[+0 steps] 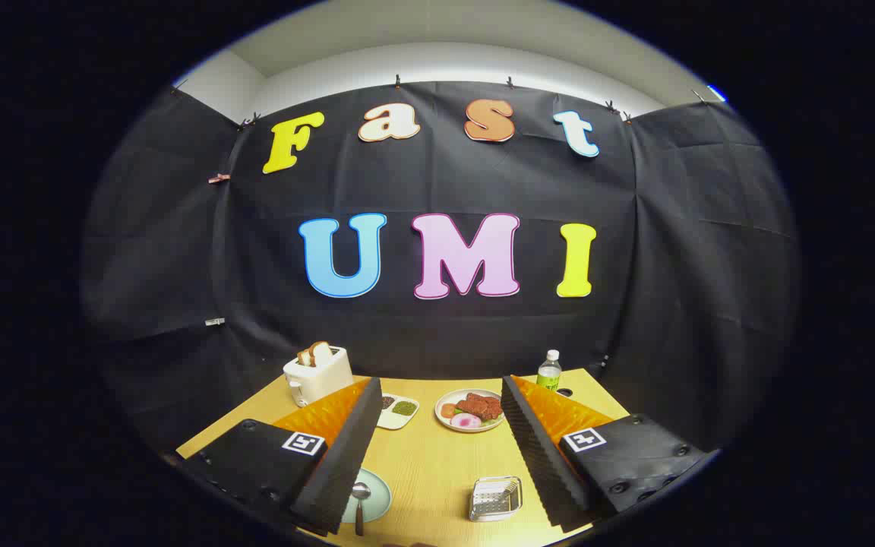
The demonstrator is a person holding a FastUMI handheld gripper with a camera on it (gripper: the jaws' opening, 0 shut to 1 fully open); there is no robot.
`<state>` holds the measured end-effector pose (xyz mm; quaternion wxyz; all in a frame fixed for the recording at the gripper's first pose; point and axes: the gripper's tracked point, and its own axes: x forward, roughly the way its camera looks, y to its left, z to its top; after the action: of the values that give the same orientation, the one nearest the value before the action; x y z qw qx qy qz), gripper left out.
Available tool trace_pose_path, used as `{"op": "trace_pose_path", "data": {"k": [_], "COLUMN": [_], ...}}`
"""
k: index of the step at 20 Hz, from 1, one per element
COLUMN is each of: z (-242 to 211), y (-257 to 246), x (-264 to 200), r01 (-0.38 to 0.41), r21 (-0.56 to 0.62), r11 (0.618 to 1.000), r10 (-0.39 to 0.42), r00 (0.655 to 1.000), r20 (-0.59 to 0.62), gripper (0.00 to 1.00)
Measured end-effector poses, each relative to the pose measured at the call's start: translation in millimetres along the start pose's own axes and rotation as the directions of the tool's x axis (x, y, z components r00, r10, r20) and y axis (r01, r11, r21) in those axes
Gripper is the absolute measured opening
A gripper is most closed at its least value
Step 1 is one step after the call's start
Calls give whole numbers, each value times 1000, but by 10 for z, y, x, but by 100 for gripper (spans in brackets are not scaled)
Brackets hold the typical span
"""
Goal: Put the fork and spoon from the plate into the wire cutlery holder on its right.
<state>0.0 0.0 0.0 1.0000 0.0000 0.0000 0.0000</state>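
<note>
Pale-green plate (pixel 374 495) w/ spoon (pixel 360 503) seen just inside left finger; fork hidden, can't be confirmed. Wire cutlery holder (pixel 495 498) sits between fingers, nearer right one. Gripper (pixel 437 448) fingers spread wide, nothing held, above wooden surface (pixel 430 463). Risks: thin spoon may be missed or slip on plate; holder could be knocked by right finger.

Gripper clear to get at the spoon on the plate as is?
Probably yes. The gripper is open above the table; the spoon lies on the plate by the left finger, nothing lies over it.
</note>
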Motion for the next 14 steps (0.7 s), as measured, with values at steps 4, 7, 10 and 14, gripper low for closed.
{"op": "trace_pose_path", "data": {"k": [4, 7, 10, 14], "z": [-47, -109, -155, -210], "y": [9, 10, 8, 25], "x": [-3, -2, 16, 33], "r01": [-6, -5, 0, 3], "r21": [-18, -15, -12, -5], "r11": [1000, 1000, 1000, 1000], "r10": [5, 5, 0, -4], "r00": [1000, 999, 999, 997], "r20": [-13, -34, -52, -73], "gripper": [97, 98, 98, 98]}}
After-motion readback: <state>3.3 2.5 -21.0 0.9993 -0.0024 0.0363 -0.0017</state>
